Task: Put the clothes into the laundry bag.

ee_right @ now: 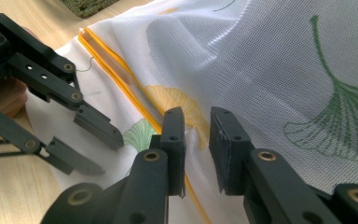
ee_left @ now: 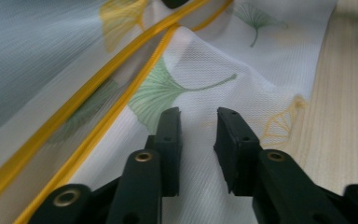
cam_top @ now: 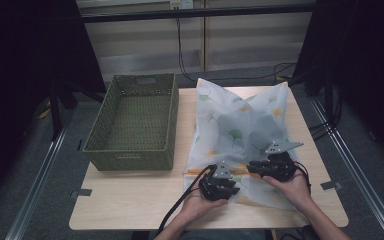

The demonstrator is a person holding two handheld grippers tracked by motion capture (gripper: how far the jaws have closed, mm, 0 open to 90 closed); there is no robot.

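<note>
Just ahead of both tools lies a white mesh laundry bag [cam_top: 240,130] printed with ginkgo leaves, spread over the right half of the tabletop [cam_top: 130,200], with something bulky and grey showing dimly through its middle. The left tool [cam_top: 223,186] hovers over the bag's near edge, its jaws parted by a narrow gap with nothing pinched between them; in the left gripper view the mesh runs under the tips and the yellow zip line [ee_left: 98,93] passes off to their left. The right tool [cam_top: 265,167] sits just beside it, likewise slightly open and empty, its tips over the same yellow zip line [ee_right: 121,79], which runs beneath them. Judging from this, the bag looks filled and its mouth is being handled, while neither tool has a hold on it, so any lifting or moving is yet to come. Well off to the left of the left tool stands an empty green woven basket [cam_top: 135,125], a likely destination. Nothing lies between the tools and the bag; only the loose, slack mesh could make a clean pinch awkward.
</note>
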